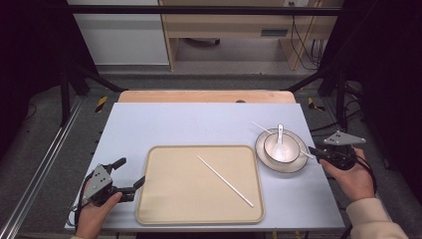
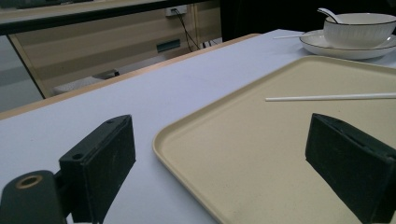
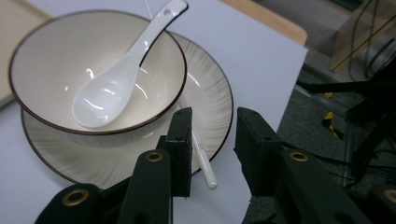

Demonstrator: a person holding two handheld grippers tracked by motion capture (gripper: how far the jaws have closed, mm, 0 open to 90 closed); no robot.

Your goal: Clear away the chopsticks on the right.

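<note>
Right gripper (image 3: 212, 140), jaws narrowed but gripping nothing, brackets the near end of the thin white plastic chopstick (image 3: 201, 158) lying on the plate's right rim.

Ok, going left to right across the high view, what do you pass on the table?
Left tongs → beige tray → white chopstick on the tray → plate with bowl and spoon → right tongs.

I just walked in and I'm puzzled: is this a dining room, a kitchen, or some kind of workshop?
Probably a lab or workshop test bench set up like a dining table. A bowl with a spoon and a tray sit on a plain table inside a black metal frame, with cables on the floor behind.
</note>
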